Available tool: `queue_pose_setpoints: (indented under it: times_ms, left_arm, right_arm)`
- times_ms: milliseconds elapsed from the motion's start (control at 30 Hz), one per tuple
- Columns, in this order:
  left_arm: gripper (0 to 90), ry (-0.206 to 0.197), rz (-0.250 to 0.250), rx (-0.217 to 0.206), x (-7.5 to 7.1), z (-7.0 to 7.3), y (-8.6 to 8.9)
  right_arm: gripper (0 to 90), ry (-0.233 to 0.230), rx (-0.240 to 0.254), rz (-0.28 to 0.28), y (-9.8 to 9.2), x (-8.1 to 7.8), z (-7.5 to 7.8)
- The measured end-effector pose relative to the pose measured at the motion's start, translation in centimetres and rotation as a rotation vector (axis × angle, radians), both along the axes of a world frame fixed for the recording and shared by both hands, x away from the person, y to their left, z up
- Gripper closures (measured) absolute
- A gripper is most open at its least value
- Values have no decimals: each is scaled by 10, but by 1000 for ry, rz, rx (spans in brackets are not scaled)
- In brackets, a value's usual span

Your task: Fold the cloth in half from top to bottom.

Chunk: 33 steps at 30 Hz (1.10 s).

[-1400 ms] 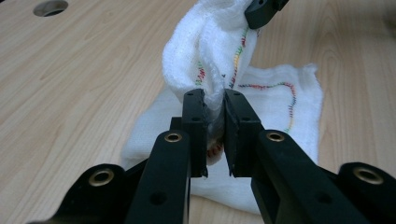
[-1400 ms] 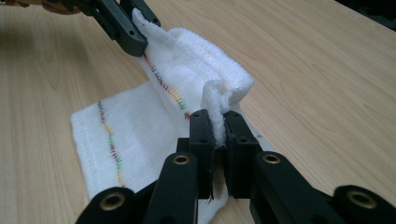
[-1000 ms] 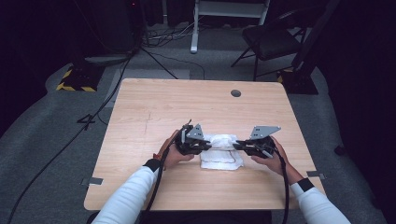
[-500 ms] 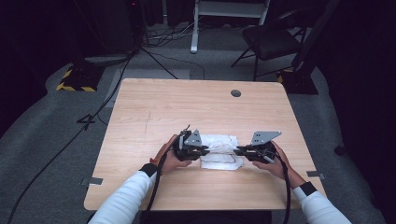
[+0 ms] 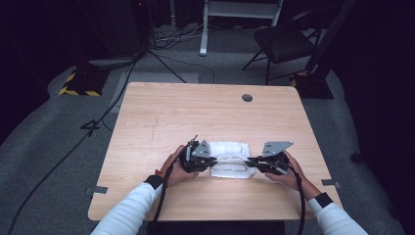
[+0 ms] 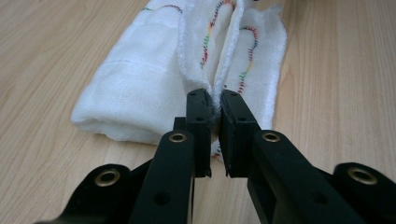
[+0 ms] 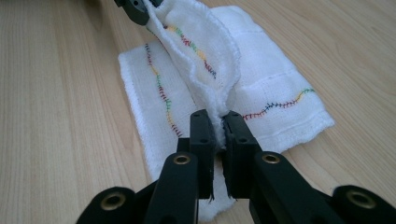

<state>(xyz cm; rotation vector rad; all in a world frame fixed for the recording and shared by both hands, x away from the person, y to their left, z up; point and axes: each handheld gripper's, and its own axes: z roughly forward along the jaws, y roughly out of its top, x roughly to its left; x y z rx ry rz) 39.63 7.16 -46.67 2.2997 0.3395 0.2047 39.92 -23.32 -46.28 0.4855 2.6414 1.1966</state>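
A white cloth [image 5: 230, 164] with a wavy multicoloured stitch line lies folded on the wooden table [image 5: 195, 112], near its front edge. My left gripper [image 5: 211, 160] is at the cloth's left end, my right gripper [image 5: 250, 162] at its right end. In the left gripper view the left gripper [image 6: 215, 100] pinches a raised fold of the cloth [image 6: 140, 84]; its jaws have just been closing on it. In the right gripper view the right gripper [image 7: 218, 119] is shut on the same raised fold of the cloth [image 7: 271, 88], with the left gripper [image 7: 135, 9] at the far end.
A round grommet [image 5: 247, 97] sits in the table's far right part. Beyond the table stand a dark chair [image 5: 284, 44] and a white stand [image 5: 235, 14], with cables on the grey floor [image 5: 73, 147]. A hazard-striped base [image 5: 80, 83] lies at the far left.
Both hands have eased slightly toward the table's near edge with the cloth's fold pinched between the jaws. The cloth itself stays where it was.
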Motion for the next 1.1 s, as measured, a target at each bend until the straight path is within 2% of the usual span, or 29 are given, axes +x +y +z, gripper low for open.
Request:
queue_pose_setpoints:
  times_ms: [233,633,900,1100]
  left_arm:
    - [827,3,-13,21,-2,-4,-2]
    - [826,5,-18,33,-8,-8,-1]
    - [826,4,-13,48,-12,-9,0]
    - [806,4,-22,57,-16,-11,3]
  right_arm:
    - [847,6,-21,8,-1,-2,-5]
    - [836,18,-43,29,-3,-8,-10]
    - [791,26,-48,18,-7,-12,-11]
    - [799,27,-48,9,-12,-14,-13]
